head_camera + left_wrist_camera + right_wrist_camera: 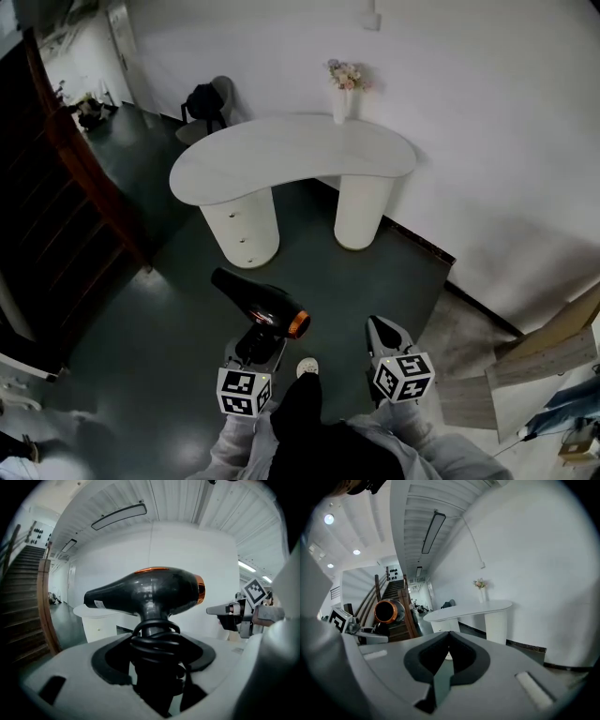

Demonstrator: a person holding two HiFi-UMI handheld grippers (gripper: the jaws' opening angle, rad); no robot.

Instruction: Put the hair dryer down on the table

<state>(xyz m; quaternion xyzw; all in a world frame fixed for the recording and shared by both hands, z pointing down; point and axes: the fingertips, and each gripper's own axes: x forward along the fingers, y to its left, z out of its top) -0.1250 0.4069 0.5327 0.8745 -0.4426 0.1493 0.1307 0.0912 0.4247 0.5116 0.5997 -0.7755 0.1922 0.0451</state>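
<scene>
A black hair dryer (258,304) with an orange ring at its rear is held up over the dark floor, nozzle pointing left and away. My left gripper (256,345) is shut on its handle; in the left gripper view the handle and its coiled black cord (156,645) fill the gap between the jaws, with the dryer's body (150,591) above them. My right gripper (382,330) hangs just to the right, shut with nothing in it; its jaws (449,638) meet at the tips. The white kidney-shaped table (292,155) stands ahead, well beyond both grippers.
A white vase of flowers (343,91) stands at the table's far edge by the white wall. A chair with a black bag (207,101) is behind the table at left. A dark wooden staircase (58,192) runs along the left. Wooden boards (548,352) lie at right.
</scene>
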